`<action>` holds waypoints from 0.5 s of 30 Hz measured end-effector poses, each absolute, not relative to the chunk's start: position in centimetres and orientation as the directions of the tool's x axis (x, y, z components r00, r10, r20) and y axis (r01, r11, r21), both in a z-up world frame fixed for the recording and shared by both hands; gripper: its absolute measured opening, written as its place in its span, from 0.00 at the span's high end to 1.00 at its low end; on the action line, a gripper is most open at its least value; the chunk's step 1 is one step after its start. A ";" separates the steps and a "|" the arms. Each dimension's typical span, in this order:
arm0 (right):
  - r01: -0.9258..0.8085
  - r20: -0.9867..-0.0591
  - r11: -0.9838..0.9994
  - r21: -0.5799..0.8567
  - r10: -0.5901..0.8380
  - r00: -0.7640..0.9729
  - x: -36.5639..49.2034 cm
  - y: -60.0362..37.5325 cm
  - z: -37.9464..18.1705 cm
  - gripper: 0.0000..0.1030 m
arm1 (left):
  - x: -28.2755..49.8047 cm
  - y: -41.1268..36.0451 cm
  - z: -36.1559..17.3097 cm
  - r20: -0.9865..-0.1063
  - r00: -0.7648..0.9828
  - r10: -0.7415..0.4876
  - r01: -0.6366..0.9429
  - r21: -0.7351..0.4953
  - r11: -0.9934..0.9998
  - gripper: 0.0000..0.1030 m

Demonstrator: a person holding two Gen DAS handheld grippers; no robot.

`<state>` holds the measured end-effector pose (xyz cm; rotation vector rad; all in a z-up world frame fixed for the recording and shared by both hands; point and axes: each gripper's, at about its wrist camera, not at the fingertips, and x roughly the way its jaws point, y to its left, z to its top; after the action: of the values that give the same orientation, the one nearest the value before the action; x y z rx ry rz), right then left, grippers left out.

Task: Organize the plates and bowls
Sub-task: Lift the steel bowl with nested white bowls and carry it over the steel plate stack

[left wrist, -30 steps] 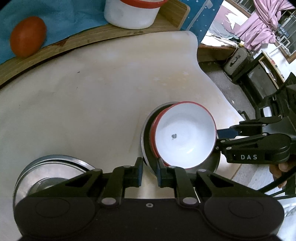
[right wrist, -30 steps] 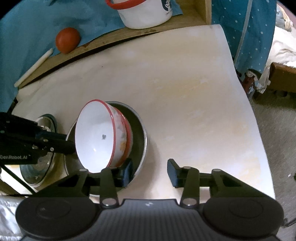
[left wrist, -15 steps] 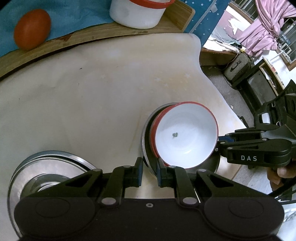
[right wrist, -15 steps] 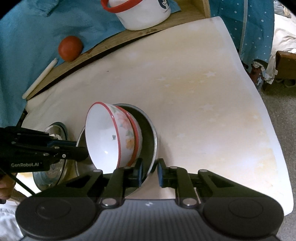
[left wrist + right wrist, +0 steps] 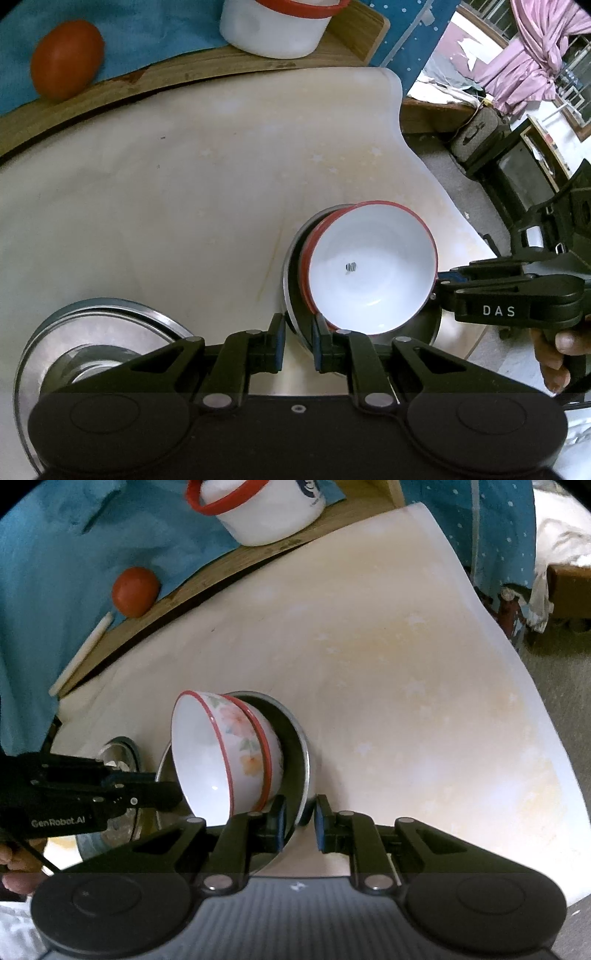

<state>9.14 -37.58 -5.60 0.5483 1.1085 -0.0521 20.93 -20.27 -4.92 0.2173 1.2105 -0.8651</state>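
Both claws are clamped on the rim of one steel plate, from opposite sides. The left claw pinches the plate's near edge in its own view, its blue-padded fingers drawn close with the metal rim between them. The right claw has just been closing and now grips the plate's other edge, the rim caught between its pads; in the left wrist view it reaches in from the right, marked "DAS", with a person's fingers on its handle.

On the plate sit two nested bowls, white inside, red-rimmed, with a floral print on the outer wall. In the right wrist view the plate and bowls look tilted, the bowls' mouths turned towards the left claw; whether the plate is clear of the worktop cannot be told.

Just beside the plate lies a second steel plate holding a small steel bowl.

All of this is over a pale cream sheet covering the worktop. Beyond the sheet runs a wooden board on blue cloth. On the board stands a white enamel pot with a red rim, and well apart from it a tomato and a pale stick.
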 end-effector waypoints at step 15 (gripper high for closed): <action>0.305 -0.857 0.868 0.393 0.226 0.463 9.1 -37.4 -5.4 0.85 | 21.0 -19.2 -4.5 -0.869 0.105 -0.483 0.660 -0.302 0.688 0.87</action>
<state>9.12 -37.38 -5.36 0.5464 1.1042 -0.0518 20.96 -19.20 -4.51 0.1781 1.1982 -0.8488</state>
